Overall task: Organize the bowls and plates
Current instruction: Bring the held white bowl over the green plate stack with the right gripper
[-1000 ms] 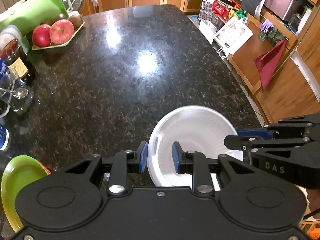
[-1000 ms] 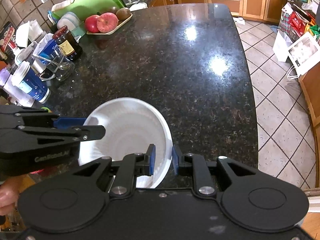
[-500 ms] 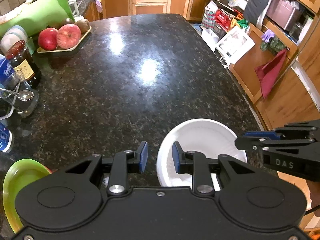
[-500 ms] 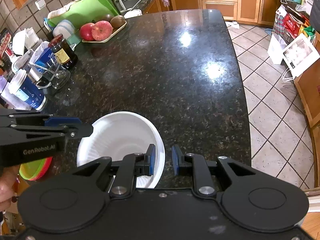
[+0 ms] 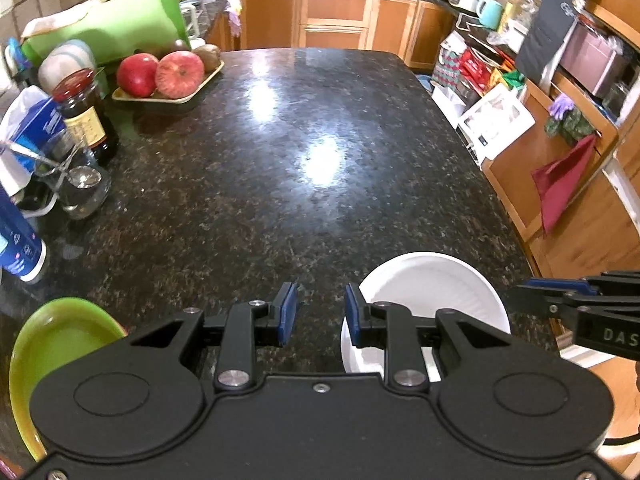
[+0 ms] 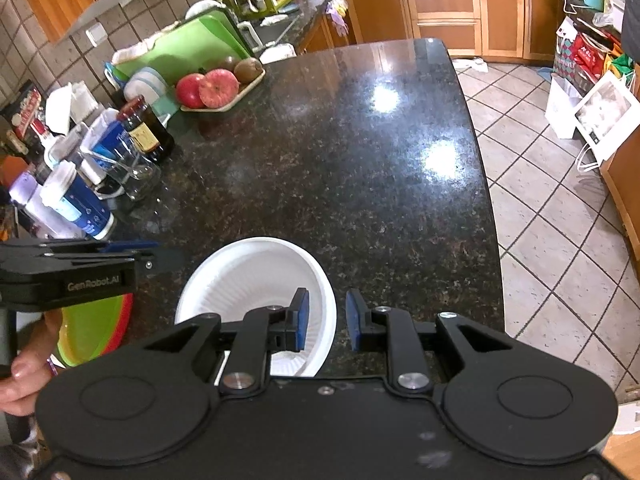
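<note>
A white ribbed bowl (image 5: 432,296) stands on the dark granite counter (image 5: 280,168) near its front edge; it also shows in the right wrist view (image 6: 256,276). My left gripper (image 5: 316,314) is open and empty, just left of the bowl. My right gripper (image 6: 326,320) is open and empty, with its left finger over the bowl's right rim. A green plate (image 5: 56,344) lies at the front left, stacked on a red one in the right wrist view (image 6: 96,328).
A tray of apples and kiwis (image 5: 168,80), a dark bottle (image 5: 86,114), a glass with a spoon (image 5: 80,188) and blue cans (image 6: 76,204) line the counter's left side. The counter's right edge drops to a tiled floor (image 6: 560,200).
Both grippers have drawn back and up from the white bowl, which now rests on the counter. The left gripper has shifted left, clear of the bowl's rim.
</note>
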Demonstrator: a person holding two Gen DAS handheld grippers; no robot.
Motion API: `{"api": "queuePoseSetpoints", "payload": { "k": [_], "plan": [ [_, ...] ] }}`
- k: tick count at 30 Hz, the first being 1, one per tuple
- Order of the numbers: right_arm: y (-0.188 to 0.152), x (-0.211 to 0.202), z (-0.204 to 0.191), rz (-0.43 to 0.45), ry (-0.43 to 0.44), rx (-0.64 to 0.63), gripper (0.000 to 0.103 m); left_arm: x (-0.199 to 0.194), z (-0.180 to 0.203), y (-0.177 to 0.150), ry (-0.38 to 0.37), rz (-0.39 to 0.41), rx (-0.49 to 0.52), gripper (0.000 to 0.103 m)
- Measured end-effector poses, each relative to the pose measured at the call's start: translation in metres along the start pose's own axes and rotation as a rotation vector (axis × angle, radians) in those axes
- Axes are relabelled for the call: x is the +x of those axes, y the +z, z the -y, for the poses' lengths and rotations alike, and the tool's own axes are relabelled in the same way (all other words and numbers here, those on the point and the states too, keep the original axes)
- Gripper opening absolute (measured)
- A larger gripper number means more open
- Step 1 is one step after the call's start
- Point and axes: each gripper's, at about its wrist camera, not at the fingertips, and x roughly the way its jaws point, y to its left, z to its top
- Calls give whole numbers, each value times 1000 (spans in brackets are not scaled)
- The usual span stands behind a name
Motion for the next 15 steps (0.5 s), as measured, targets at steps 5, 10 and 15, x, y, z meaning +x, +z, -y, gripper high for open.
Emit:
{"api": "queuePoseSetpoints", "payload": {
  "k": [5, 10, 15],
  "plan": [
    [-6, -5, 6, 5, 18, 4, 24, -2, -1, -8, 8, -3, -39, 34],
    [-14, -8, 12, -6, 51, 1, 24, -5, 4, -21, 15, 5, -71, 34],
    [-22, -11, 13, 7, 69, -32, 25, -8, 9, -29, 29, 17, -102, 34]
  ]
}}
